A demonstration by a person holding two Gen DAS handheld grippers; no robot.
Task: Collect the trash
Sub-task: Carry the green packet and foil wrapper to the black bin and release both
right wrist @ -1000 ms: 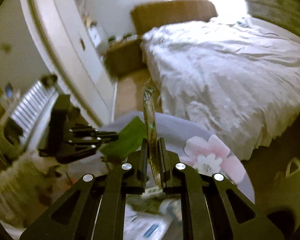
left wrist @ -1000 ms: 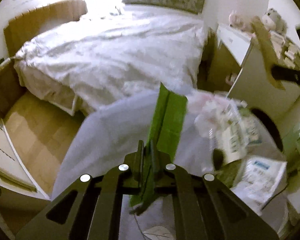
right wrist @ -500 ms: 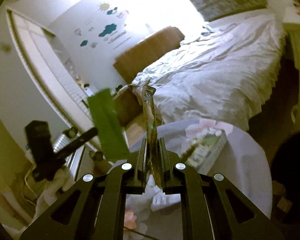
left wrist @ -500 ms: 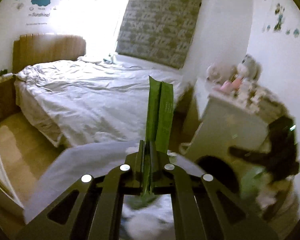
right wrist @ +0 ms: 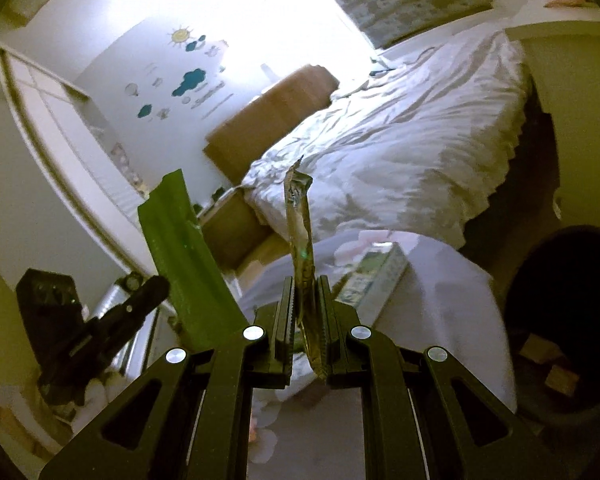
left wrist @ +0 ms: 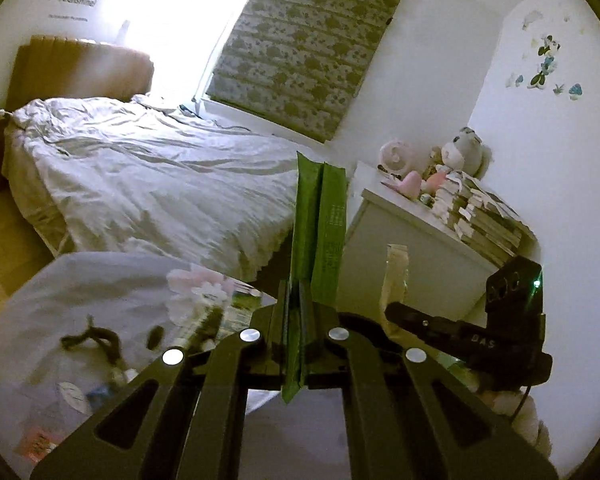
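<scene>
The left gripper (left wrist: 296,320) is clamped on a green wrapper (left wrist: 320,224), a long flat pack with a folded crease down its length and fine print on one face; it stands straight up out of the closed jaws, with a short tail poking out beneath them. The right gripper (right wrist: 304,320) pinches a thinner wrapper (right wrist: 300,232), silvery-gold and crinkled, torn ragged at its top end (foil, by the shine of it), also upright between serrated pads that sit nearly together.

Both grippers are held up and tilted a little downward, side by side. From the left one, the right gripper (left wrist: 404,316) shows low to its right, black and angular, with the pale wrapper (left wrist: 396,276) sticking up from it. From the right one, the left gripper (right wrist: 148,292) is off to its left with the green wrapper (right wrist: 184,256) slanting out of it.

Below and ahead of both lies a table (left wrist: 80,292) under a smooth pale cloth printed with pink flowers, strewn with blurred packets and scraps. Beyond it is a bed (left wrist: 148,184) with a rumpled white quilt. Low to the right of the right gripper sits a dark round bin (right wrist: 560,320); I can make out a few pale brown lumps inside, no more than that.
</scene>
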